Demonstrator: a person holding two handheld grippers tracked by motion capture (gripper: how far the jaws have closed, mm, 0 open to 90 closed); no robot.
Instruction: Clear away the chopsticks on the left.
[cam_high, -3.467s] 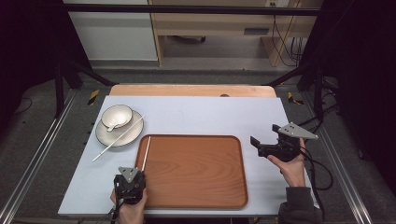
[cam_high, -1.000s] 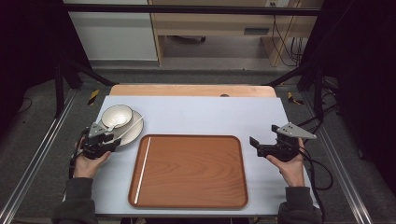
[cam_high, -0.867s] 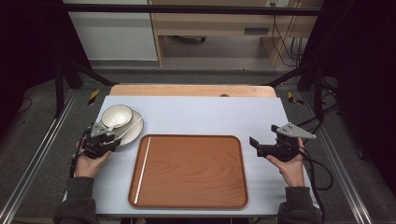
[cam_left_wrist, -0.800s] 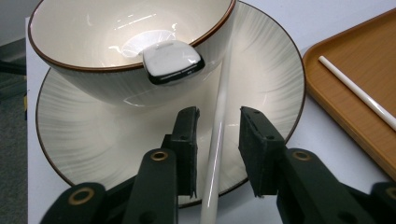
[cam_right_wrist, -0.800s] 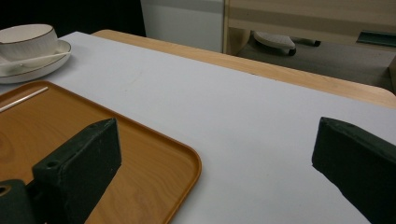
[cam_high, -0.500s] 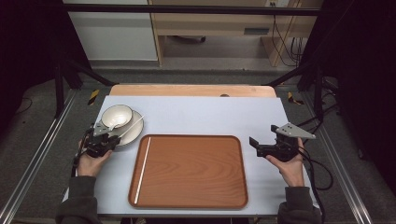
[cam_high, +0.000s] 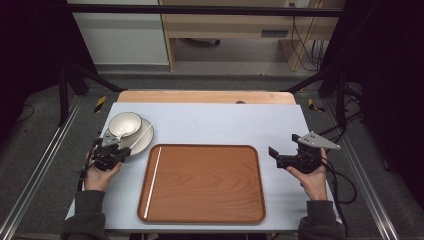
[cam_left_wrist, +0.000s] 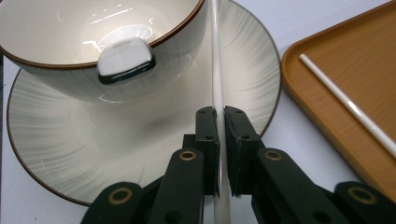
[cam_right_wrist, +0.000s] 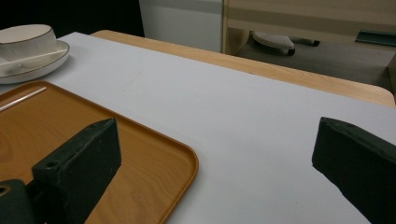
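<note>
High view: left tool (cam_high: 116, 153) is seen at the plate's (cam_high: 142, 141) near rim, toward the counter's (cam_high: 220, 120) left edge; right tool (cam_high: 287, 159) is held off the tray's (cam_high: 205, 185) right edge over bare counter.

Left gripper view: jaws are clamped on a white chopstick (cam_left_wrist: 217, 70) lying across the plate beside the bowl (cam_left_wrist: 93, 42); a second chopstick (cam_left_wrist: 350, 105) is seen on the tray.

Right gripper view: jaws are held wide apart, nothing between.
</note>
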